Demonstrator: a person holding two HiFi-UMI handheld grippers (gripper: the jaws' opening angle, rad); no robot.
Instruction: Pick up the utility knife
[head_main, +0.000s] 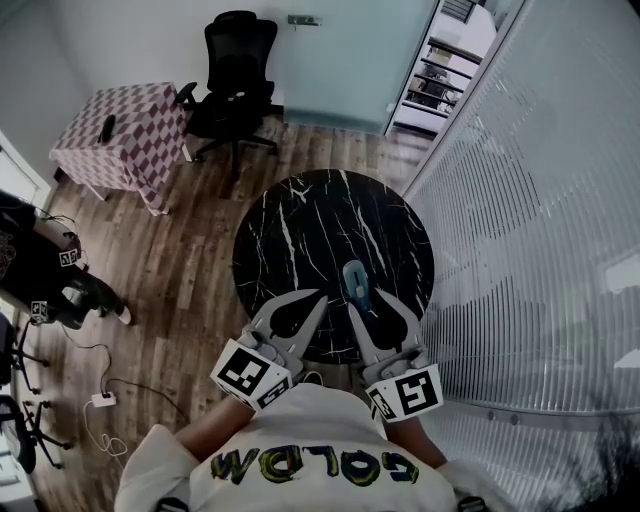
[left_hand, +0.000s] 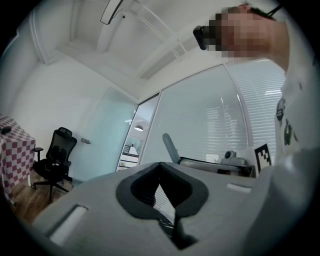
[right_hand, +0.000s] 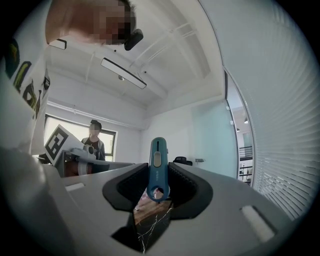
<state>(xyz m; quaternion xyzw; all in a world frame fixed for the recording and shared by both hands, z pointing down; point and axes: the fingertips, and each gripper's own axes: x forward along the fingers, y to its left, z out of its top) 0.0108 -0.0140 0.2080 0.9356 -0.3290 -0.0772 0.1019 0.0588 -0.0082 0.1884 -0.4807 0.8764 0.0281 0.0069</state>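
A teal utility knife (head_main: 355, 279) sticks out forward from my right gripper (head_main: 353, 303) over the near right part of the round black marble table (head_main: 300, 230). In the right gripper view the knife (right_hand: 158, 167) stands between the dark pads, and my right gripper (right_hand: 159, 172) is shut on its rear end, with the marble top visible below. My left gripper (head_main: 321, 297) hovers beside it to the left over the table's near edge. In the left gripper view my left gripper (left_hand: 160, 165) has its tips together and nothing between them.
A black office chair (head_main: 238, 70) and a checkered-cloth table (head_main: 125, 130) stand at the back left. A glass wall with blinds (head_main: 540, 230) runs along the right. A person (head_main: 40, 270) is at the left, and a power strip (head_main: 103, 400) lies on the wooden floor.
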